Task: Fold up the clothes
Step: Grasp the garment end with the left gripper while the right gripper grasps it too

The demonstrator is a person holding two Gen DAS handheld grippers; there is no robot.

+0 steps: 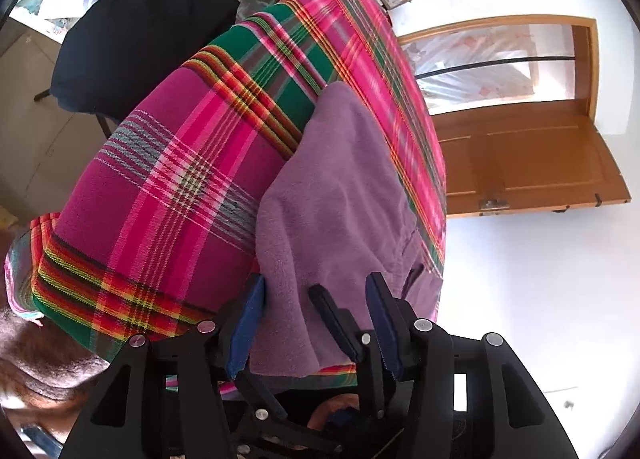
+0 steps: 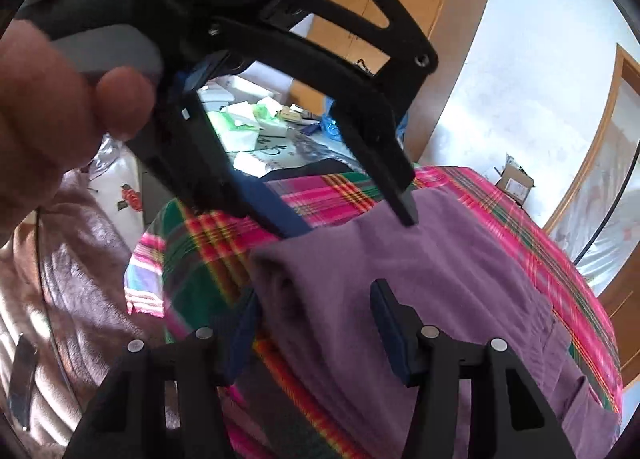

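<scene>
Judging from how the cloth lies, I am in the middle of a fold: the purple garment (image 2: 440, 279) is spread on the plaid cloth (image 1: 180, 179) that covers the work surface. Its near-left edge is already doubled into a thick roll.

The right gripper (image 2: 314, 291) stands with its jaws spread. The rolled corner is between them, but the pads do not press on it.

The left gripper (image 1: 316, 279) also has its fingers well apart, and the garment fills the gap between them. Whether its pads really bite the fabric I cannot tell.

For the next move I think both grippers must take a firm pinch on the same edge. Then they should carry it across together, so that the layers do not slip or the plaid cloth come up with them.

Only the right wrist view shows the left gripper from outside, with its two tips resting on top of the garment, and the hand (image 2: 48, 107) that holds it. Only the left wrist view shows the dark cloth (image 1: 140, 31) beyond the plaid one, and the wooden door (image 1: 520, 159) at full width.
</scene>
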